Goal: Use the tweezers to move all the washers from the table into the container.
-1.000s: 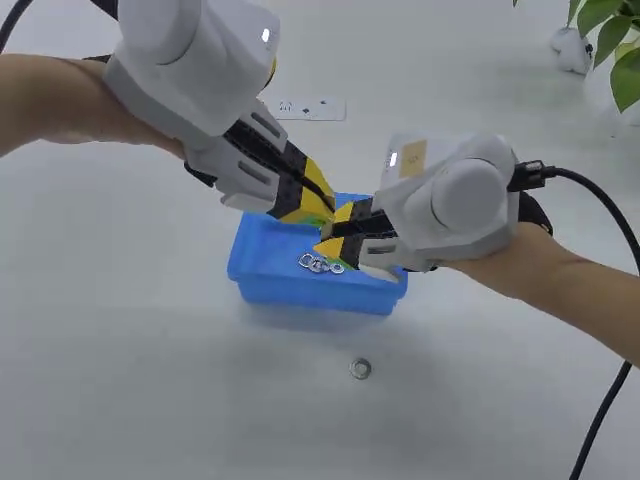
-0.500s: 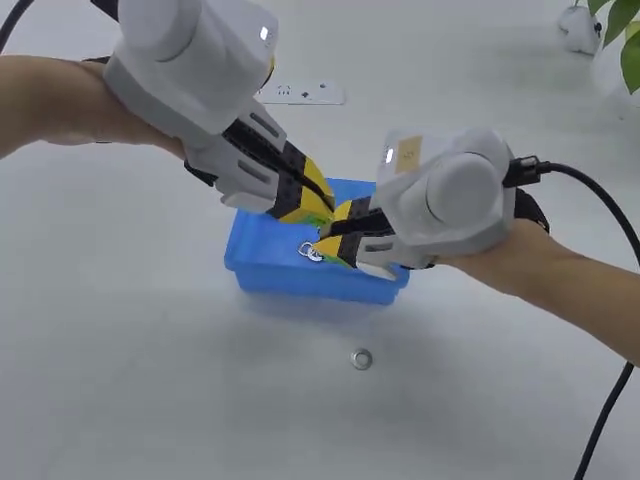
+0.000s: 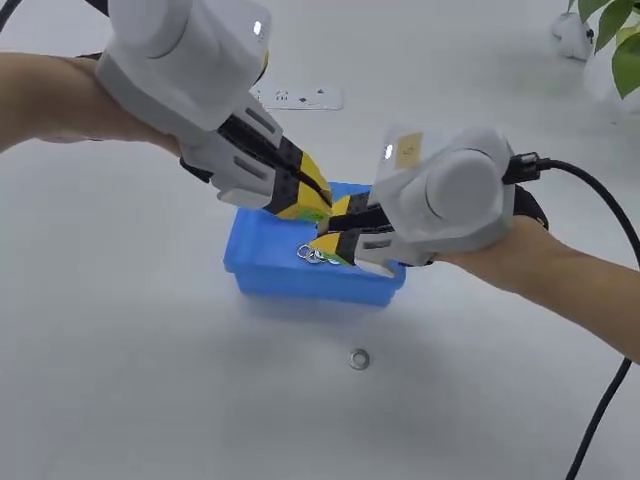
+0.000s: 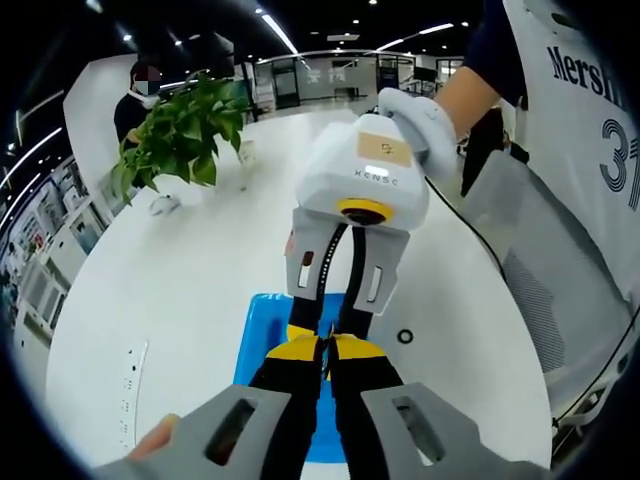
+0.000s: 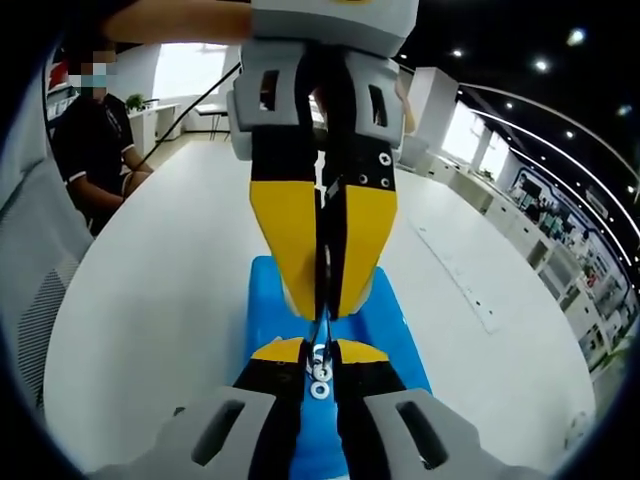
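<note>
A blue container (image 3: 262, 262) sits mid-table with several washers (image 3: 318, 257) lying together inside it. One loose washer (image 3: 359, 359) lies on the white table in front of the container, also in the left gripper view (image 4: 404, 336). My left gripper (image 3: 312, 205) comes down from the upper left and my right gripper (image 3: 328, 245) from the right. Their yellow tips meet over the container. In the right gripper view the thin tweezers (image 5: 323, 290) run between both pairs of shut jaws, pointing at the washers (image 5: 321, 373).
A white power strip (image 3: 298, 98) lies on the table behind the container. A potted plant (image 3: 610, 40) stands at the far right corner. The right gripper's black cable (image 3: 600, 220) trails off to the right. People stand beyond the table.
Half a second ago the right gripper partly covered the washers in the container; it has drawn back a little and they show again. The loose washer has not moved.
</note>
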A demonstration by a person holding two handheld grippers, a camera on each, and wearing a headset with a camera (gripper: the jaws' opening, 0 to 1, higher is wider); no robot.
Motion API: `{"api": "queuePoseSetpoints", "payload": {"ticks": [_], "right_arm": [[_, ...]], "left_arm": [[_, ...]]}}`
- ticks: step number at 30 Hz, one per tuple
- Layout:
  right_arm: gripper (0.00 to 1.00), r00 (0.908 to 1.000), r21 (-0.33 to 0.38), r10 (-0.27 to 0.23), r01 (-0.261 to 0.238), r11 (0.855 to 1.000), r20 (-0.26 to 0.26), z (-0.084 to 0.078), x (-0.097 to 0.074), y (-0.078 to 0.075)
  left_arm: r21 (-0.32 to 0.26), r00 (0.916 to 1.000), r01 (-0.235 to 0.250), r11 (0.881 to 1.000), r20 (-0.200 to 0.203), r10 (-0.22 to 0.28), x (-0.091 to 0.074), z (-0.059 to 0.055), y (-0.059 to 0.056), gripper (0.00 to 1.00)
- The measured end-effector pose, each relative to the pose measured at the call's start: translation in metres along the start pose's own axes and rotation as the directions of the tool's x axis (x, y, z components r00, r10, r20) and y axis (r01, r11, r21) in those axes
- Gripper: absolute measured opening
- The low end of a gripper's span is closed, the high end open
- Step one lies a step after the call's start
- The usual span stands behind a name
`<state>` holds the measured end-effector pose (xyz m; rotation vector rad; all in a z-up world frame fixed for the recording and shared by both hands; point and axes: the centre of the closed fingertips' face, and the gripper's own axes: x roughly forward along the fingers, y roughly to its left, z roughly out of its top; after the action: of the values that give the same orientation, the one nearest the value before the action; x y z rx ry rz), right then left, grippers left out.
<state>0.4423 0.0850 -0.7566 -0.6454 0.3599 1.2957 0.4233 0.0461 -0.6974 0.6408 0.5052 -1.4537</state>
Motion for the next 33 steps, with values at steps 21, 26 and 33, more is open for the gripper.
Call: {"api": "queuePoseSetpoints", "payload": {"ticks": [21, 26, 33], "right_arm": [[0.11, 0.9977, -0.067, -0.037, 0.041, 0.997, 0.057, 0.031, -0.045, 0.018], [0.11, 0.9977, -0.069, -0.041, 0.045, 0.997, 0.054, 0.032, -0.052, 0.024], [0.11, 0.9986, -0.081, -0.029, 0.033, 0.996, 0.044, 0.030, -0.060, 0.039]], "left_arm": [[0.074, 0.9992, -0.029, 0.997, 0.030, 0.027, -0.024, 0.032, -0.022, 0.06], [0.084, 0.9994, -0.029, 0.996, 0.024, 0.027, -0.024, 0.037, -0.030, 0.06], [0.077, 0.9994, -0.024, 0.997, 0.027, 0.022, -0.021, 0.041, -0.041, 0.06]]}}
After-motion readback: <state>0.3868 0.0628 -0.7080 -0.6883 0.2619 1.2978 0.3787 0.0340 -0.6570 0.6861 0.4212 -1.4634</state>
